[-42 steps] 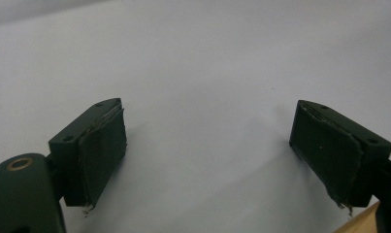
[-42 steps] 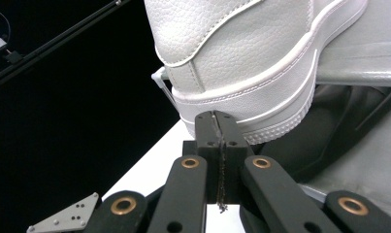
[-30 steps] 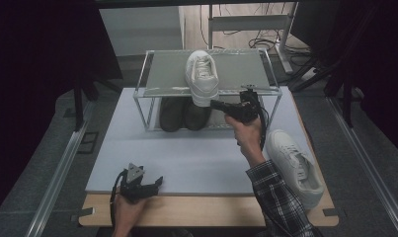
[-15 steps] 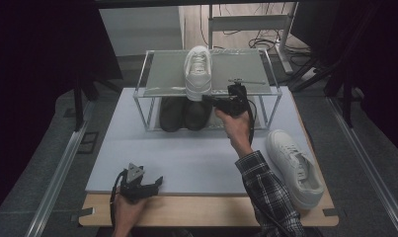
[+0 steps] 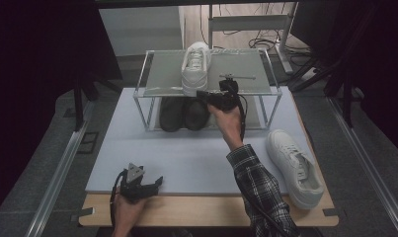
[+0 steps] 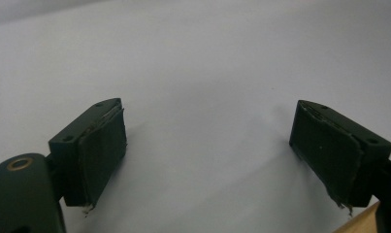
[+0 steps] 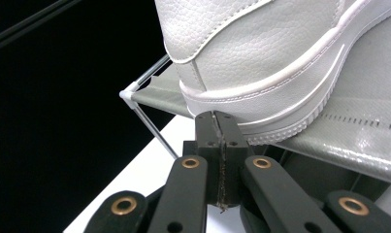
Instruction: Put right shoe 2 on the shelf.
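White sneaker (image 5: 195, 65) is seen in the high view lying on the top shelf of the shoe rack (image 5: 159, 90), its long axis running front to back across the shelf, the heel overhanging the rack's front edge and the toe pointing away toward the rack's back. The right gripper (image 5: 210, 94) is held at the rack's front edge, just beside and slightly below the heel, so the shoe lies straight ahead of and above its tip. A second white sneaker (image 5: 293, 167) is seen on the table well to the right of the rack, and a pair of dark shoes (image 5: 183, 113) under the rack's shelf. The left gripper (image 5: 154, 183) rests far from the rack at the table's near edge, so the right hand is by far the nearer.

From the left gripper view, the jaws are found spread wide over the bare white table top (image 6: 207, 63), with nothing between them.

From the right gripper view, the jaws are pressed together with nothing gripped, their tip at the sole of the heel (image 7: 261, 58); whether it touches cannot be told. A push along the shoe's length is judged likely.
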The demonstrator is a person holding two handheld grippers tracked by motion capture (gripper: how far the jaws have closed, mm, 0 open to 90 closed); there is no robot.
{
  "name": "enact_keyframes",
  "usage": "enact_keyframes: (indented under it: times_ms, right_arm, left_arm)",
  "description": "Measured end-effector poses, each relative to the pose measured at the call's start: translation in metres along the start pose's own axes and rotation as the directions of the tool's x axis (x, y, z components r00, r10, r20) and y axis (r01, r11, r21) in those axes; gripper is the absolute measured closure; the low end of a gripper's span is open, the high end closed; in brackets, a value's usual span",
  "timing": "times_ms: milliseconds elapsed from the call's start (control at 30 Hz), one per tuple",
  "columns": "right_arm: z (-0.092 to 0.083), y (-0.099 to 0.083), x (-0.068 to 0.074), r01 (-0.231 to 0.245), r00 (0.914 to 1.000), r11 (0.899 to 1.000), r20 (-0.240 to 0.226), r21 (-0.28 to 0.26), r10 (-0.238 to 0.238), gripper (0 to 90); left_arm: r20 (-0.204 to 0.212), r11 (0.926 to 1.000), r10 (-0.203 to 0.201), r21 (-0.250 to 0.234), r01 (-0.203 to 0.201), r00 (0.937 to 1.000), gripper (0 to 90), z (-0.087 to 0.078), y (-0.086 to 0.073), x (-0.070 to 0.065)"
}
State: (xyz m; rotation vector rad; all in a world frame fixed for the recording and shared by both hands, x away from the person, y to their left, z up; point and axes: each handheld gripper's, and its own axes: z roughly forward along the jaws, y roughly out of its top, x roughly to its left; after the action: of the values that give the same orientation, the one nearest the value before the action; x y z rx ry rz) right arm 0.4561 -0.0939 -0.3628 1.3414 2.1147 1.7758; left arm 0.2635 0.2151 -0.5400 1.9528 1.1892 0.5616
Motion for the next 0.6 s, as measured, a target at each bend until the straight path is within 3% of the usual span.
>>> enact_keyframes:
  times_ms: [367, 600]
  right_arm:
    - [-0.004, -0.002, 0.002, 0.02, 0.9998, 1.0, 0.009, 0.02, -0.02, 89.2]
    - [-0.013, -0.007, 0.009, 0.092, 0.9957, 0.995, 0.01, 0.037, -0.093, 86.7]
  left_arm:
    - [0.001, 1.0, -0.001, -0.001, 0.001, 1.0, 12.7, 0.0, 0.0, 0.0]
    - [0.0, 1.0, -0.001, -0.001, 0.001, 1.0, 12.8, 0.0, 0.0, 0.0]
